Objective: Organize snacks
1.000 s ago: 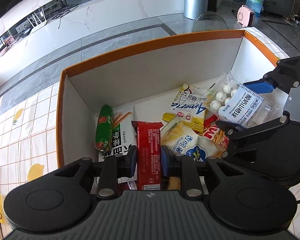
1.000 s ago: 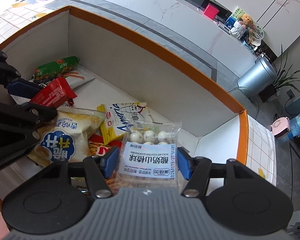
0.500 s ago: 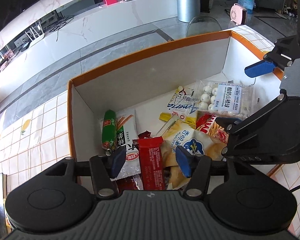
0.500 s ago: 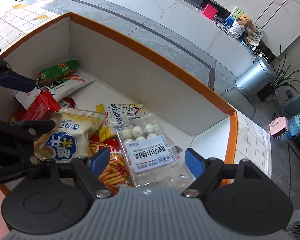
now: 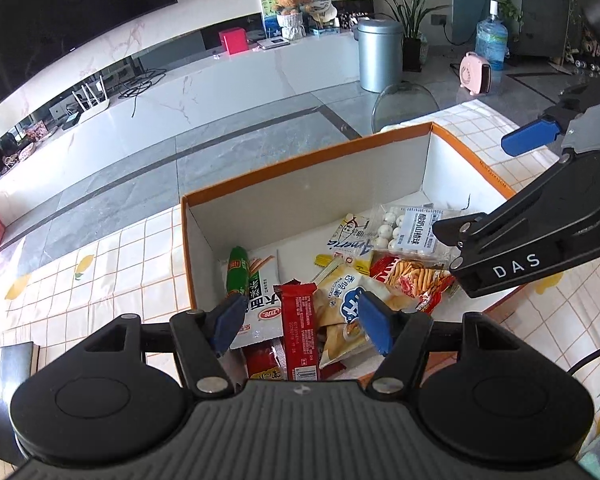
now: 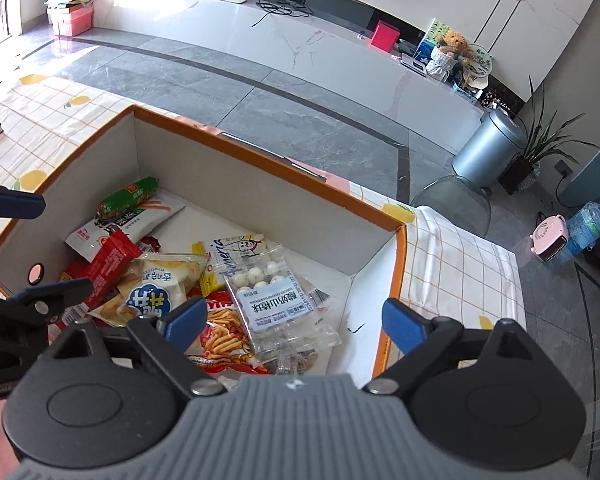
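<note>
An orange-rimmed white box holds several snack packs. A red bar lies near its front left, beside a green sausage stick and a white-blue chips bag. A clear bag of white balls lies at the right on a red fries pack. My left gripper is open and empty above the box's near edge. My right gripper is open and empty above the ball bag.
The box stands on a table with a lemon-print checked cloth. A glass chair back stands beyond the table. Grey tiled floor, a silver bin and a long white cabinet lie farther off.
Both grippers let go: the left released the red bar, the right the ball bag. Both opened wide and pulled up and back from the box.
</note>
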A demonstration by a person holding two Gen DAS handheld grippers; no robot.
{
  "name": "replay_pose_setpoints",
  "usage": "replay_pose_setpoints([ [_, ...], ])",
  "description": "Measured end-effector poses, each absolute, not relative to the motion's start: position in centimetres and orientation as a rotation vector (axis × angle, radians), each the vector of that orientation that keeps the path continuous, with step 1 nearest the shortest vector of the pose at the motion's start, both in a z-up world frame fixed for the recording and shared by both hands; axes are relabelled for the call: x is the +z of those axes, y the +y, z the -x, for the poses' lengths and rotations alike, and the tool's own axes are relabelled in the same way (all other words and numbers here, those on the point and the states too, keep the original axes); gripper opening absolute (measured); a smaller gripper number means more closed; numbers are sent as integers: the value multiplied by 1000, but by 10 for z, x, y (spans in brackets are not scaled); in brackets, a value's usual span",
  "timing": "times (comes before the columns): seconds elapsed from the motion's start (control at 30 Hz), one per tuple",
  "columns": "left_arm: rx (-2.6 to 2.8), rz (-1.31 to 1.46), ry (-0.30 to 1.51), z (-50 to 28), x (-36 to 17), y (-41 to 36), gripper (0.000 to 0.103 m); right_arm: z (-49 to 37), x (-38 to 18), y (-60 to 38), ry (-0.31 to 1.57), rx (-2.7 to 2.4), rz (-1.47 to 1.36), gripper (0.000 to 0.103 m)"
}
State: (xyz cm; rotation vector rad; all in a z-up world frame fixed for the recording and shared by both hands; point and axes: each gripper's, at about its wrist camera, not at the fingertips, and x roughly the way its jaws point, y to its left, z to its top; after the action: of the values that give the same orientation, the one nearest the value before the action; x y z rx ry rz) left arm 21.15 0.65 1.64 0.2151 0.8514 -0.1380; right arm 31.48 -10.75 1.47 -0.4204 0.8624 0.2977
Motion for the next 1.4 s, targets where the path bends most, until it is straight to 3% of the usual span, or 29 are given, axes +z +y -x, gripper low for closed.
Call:
replay_pose_setpoints([
  [0.37,-41,-201,675,-149,55,13,78,-240,62,-129,698,294,306,96],
  [0.67,31,-124,539,-92,76,21,91,-154,80,-140,497,285,269,99],
  [0.73,53,-93,495,-79,76,25,95,-135,78,-144,473,281,235,99],
  [1.07,130,-103,507,-51,53,23,95,-59,44,-147,412,264,84,99],
  [1.4,150,-79,567,-48,16,22,95,-48,10,-142,434,186,37,99],
])
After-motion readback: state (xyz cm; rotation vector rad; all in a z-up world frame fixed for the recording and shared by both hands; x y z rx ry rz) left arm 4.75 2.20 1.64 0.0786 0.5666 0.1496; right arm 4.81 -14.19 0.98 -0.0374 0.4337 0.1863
